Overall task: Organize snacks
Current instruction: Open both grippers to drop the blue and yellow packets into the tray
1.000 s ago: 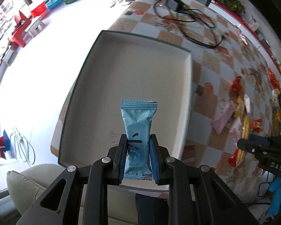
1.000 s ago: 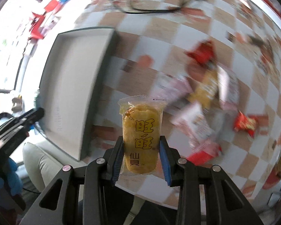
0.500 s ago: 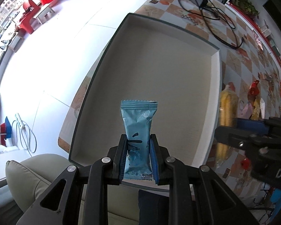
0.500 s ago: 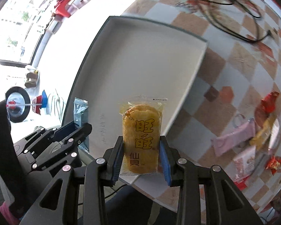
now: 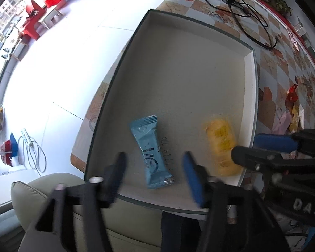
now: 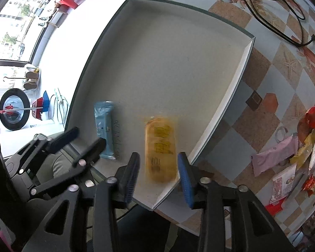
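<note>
A shallow white box [image 5: 199, 67] [image 6: 168, 52] with a dark rim sits at the table's left edge. The blue snack packet [image 5: 151, 153] [image 6: 105, 130] lies flat near the box's front edge. My left gripper [image 5: 155, 172] hangs above the packet; its jaws are opening and the pads are clear of it. The yellow rice cracker pack [image 6: 160, 147] [image 5: 222, 145], blurred, lies to the right of the blue one. My right gripper [image 6: 158, 174] is over it with jaws opening and pads not touching it.
Several loose snack packets [image 6: 287, 153] lie on the checkered tablecloth [image 6: 273, 79] right of the box. Black cables [image 5: 241, 10] lie at the far end of the table. A grey cushion [image 5: 42, 193] sits below the table's near edge. White floor lies to the left.
Both grippers came over the box and let go of their snacks. The blue packet and the yellow cracker pack now lie on the box floor, and both pairs of jaws stand apart.
</note>
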Tool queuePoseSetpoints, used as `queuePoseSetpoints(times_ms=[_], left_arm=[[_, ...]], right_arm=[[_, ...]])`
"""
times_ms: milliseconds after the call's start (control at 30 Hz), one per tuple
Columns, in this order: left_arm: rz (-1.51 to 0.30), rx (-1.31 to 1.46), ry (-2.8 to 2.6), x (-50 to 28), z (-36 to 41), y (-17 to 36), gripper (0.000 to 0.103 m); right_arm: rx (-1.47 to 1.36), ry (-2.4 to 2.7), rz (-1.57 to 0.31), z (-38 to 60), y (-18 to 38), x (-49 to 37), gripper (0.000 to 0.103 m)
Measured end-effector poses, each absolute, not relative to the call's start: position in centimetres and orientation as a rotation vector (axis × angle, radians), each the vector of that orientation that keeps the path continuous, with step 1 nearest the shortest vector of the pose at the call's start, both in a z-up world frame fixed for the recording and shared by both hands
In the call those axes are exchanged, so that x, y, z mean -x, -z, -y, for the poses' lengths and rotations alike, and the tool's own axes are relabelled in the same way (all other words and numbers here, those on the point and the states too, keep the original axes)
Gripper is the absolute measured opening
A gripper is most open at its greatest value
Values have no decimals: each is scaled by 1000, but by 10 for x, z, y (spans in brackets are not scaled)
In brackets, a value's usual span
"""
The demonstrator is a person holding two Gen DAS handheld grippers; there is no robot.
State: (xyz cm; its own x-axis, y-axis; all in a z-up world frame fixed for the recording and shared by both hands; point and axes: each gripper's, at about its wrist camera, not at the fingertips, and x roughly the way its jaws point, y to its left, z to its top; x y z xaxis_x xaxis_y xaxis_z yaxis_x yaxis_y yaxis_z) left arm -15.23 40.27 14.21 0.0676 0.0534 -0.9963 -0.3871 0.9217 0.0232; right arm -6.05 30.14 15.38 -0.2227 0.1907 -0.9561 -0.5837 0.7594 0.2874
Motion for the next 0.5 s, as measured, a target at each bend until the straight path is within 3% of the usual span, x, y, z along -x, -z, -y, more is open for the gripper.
queuePoseSetpoints(times_ms=[33,167,200,233,267,500], left_arm=[[-1465,272,-340,152,-402,-143,74],[-1465,275,-339,151,-399,-146,78],[-1466,275,-338,151,-398,-146,78],[-1467,272,-340,150,-397,-146,78],[-1467,270,-342,149,-396,-146,78],[-1465,253,-314,143,-382,-150,80]], right_arm=[[316,-735,-1644,-301,-155,60,69],[316,-726,-1618,-296,-161,58,69],[315,-719,-1617,-293,-161,57,74],[313,-707,-1618,-290,-160,55,92],[308,-698,-1616,-288,-160,54,100],[239,-623,-1627,-250,-158,40,103]])
